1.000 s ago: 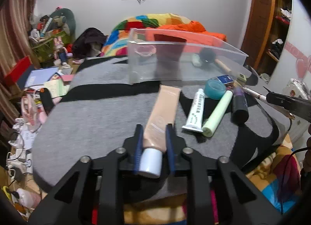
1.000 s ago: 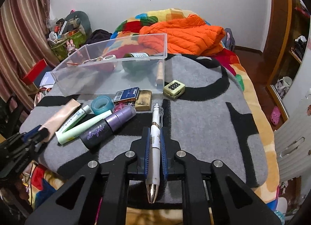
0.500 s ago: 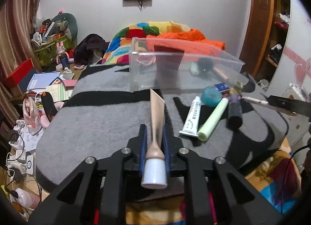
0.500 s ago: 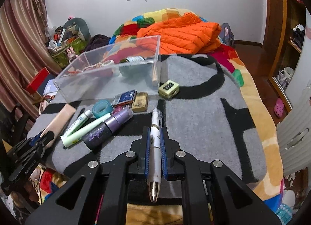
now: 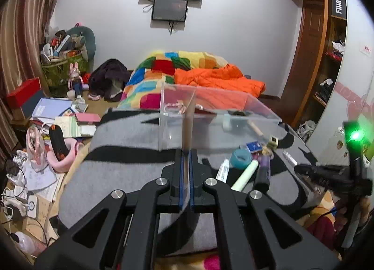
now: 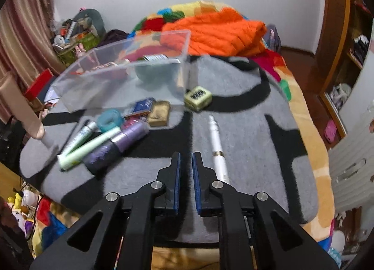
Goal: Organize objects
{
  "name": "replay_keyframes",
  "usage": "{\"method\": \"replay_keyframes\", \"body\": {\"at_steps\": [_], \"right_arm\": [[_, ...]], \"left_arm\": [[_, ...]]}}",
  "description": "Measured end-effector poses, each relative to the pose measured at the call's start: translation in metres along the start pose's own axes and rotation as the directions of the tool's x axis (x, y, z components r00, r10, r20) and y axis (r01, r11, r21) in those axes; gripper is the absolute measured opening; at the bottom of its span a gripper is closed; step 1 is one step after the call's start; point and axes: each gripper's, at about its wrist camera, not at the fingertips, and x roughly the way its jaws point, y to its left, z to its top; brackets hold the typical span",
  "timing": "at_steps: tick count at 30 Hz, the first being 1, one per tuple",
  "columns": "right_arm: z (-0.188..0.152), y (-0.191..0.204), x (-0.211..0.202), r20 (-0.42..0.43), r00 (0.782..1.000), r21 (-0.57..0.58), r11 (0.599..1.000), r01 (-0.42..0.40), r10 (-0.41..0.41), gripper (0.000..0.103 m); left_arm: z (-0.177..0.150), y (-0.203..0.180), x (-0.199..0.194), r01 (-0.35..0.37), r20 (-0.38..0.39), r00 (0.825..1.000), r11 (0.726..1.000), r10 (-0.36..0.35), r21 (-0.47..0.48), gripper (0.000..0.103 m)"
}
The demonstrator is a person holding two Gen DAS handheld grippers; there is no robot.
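The left gripper (image 5: 186,153) pinches a beige tube (image 5: 187,129), its fingers pressed tight on the thin edge, which stands up toward twelve o'clock in front of the clear plastic bin (image 5: 217,115). In the right wrist view the beige tube (image 6: 16,106) hangs cap-down at nine o'clock, above the edge of the grey blanket (image 6: 245,134). The right gripper (image 6: 186,155) holds nothing, its fingers slightly apart. The white pen (image 6: 217,148) lies on the blanket just to their one o'clock side. At ten o'clock lie a pale green tube (image 6: 91,146), a purple tube (image 6: 116,146) and a teal tape roll (image 6: 109,118).
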Motion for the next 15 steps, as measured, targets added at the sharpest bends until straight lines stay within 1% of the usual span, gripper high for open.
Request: {"method": "replay_keyframes", "body": {"at_steps": [1,3,4,6,7,8,10,11,13,14,15], "right_arm": [[-0.001,-0.002,0.001,-0.005,1.0,0.002,1.0,0.006,-0.006,0.01],[-0.001,-0.008,-0.002,0.003,1.0,0.006,1.0,-0.023,0.023,0.01],[0.0,-0.011,-0.006,0.016,0.999,0.01,0.999,-0.039,0.039,0.011],[0.002,-0.018,-0.012,0.041,0.997,0.017,0.998,-0.061,0.061,0.018],[0.004,-0.022,-0.016,0.058,0.996,0.019,0.997,-0.071,0.07,0.027],[0.005,-0.023,-0.018,0.067,0.995,0.017,0.997,-0.071,0.069,0.038],[0.007,-0.025,-0.018,0.08,0.996,0.004,0.999,-0.037,0.037,0.045],[0.008,-0.024,-0.014,0.067,0.998,-0.011,1.0,-0.013,0.014,0.045],[0.008,-0.022,-0.005,0.029,1.0,-0.036,0.999,0.005,-0.004,0.045],[0.008,-0.022,0.001,0.011,1.0,-0.04,0.999,0.004,-0.004,0.045],[0.006,-0.022,0.005,-0.003,1.0,-0.041,0.999,-0.002,0.002,0.045]], "left_arm": [[0.003,0.0,-0.002,0.003,0.01,1.0,1.0,-0.003,-0.004,0.003],[0.008,0.001,-0.004,0.021,0.023,1.0,1.0,-0.021,-0.008,0.003],[0.01,0.0,-0.004,0.019,0.028,0.999,1.0,-0.018,-0.009,0.003],[0.012,-0.001,-0.002,0.02,0.029,0.999,1.0,-0.02,0.002,0.003],[0.013,-0.001,0.0,0.021,0.022,1.0,1.0,-0.021,0.006,0.003],[0.012,-0.001,0.004,0.032,0.005,0.999,0.999,-0.032,0.009,0.003],[0.01,0.0,0.011,0.041,-0.03,0.999,0.999,-0.041,0.002,0.003],[0.008,0.0,0.017,0.039,-0.053,0.998,0.999,-0.039,0.006,0.005],[0.004,0.003,0.031,0.023,-0.098,0.995,1.0,-0.021,0.015,0.011],[0.002,0.003,0.037,0.016,-0.116,0.993,1.0,-0.014,0.016,0.015],[0.0,0.005,0.044,0.012,-0.14,0.99,1.0,-0.011,0.012,0.023]]}}
